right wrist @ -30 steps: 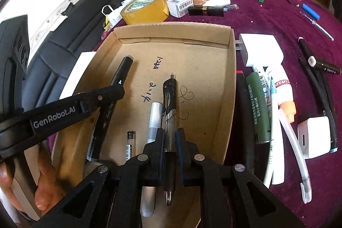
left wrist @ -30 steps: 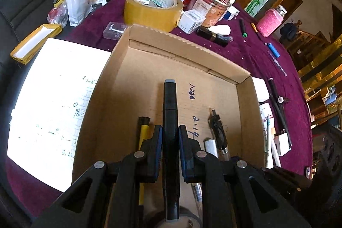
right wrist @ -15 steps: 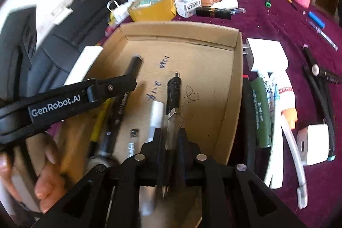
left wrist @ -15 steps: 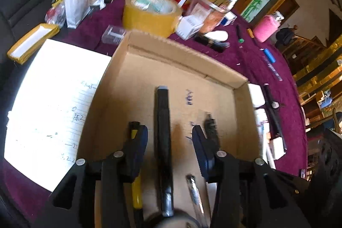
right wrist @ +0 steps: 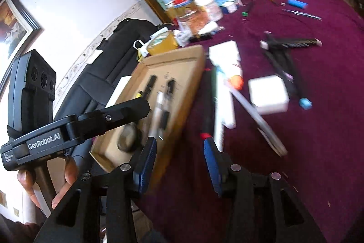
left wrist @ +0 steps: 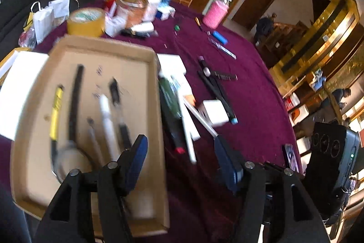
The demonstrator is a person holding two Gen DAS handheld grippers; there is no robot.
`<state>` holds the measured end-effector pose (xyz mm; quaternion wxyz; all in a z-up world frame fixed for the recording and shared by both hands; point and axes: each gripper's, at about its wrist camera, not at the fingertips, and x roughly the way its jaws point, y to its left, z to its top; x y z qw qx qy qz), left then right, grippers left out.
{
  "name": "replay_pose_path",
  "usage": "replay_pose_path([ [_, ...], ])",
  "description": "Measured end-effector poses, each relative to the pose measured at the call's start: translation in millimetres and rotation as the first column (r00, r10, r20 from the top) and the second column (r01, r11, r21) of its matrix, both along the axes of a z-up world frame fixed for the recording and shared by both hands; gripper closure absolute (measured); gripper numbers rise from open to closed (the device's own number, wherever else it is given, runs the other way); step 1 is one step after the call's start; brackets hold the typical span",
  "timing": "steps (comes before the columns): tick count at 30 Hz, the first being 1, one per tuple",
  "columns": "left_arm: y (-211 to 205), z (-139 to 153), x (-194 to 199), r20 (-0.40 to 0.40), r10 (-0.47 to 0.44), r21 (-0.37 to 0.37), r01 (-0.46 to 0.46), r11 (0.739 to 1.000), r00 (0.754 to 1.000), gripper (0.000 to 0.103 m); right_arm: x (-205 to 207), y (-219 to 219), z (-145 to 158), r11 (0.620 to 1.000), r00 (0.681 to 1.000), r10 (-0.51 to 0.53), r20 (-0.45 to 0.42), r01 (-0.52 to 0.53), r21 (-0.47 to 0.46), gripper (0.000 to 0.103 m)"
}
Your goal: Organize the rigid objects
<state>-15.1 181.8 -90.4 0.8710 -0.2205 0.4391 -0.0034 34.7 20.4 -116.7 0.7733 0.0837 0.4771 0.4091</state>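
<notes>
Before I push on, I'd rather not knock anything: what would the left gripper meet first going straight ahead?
Nothing is between the left gripper's opening jaws. Straight ahead lies bare purple tablecloth, then probably the red-tipped pen beside the cardboard tray; blur leaves depth unsure.

My left camera looks steeply down over the cardboard tray [left wrist: 157, 88], close above it; my right camera looks from nearer the worktop [right wrist: 318, 129] edge, angled leftward; both share tray and white block [left wrist: 215, 114].
</notes>
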Motion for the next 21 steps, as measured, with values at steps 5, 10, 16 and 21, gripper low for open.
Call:
replay_pose_path([
  [5,-31.8,-10.1,-4.1,-0.041,-0.003,0.004,0.003,1.0,0.999,0.043,-10.7,-39.2,-12.3,1.0,1.0,-0.023,-0.02,0.023,0.001,0.057],
  [10,-44.4,-10.9,-8.4,-0.061,0.0,0.029,0.002,1.0,0.998,0.043,-4.0,-52.9,-17.9,0.999,0.999,-0.038,-0.013,0.038,-0.001,0.057],
  [16,-41.5,-11.7,-5.6,-0.069,0.008,0.04,-0.005,0.999,0.998,0.043,15.1,-45.5,-17.6,0.996,0.998,-0.031,0.052,0.035,-0.077,0.071],
  [21,-39.1,-17.1,5.9,-0.081,-0.006,0.02,0.008,1.0,0.997,0.043,37.3,-39.3,-19.5,0.992,0.998,-0.008,0.064,0.016,-0.124,0.071],
])
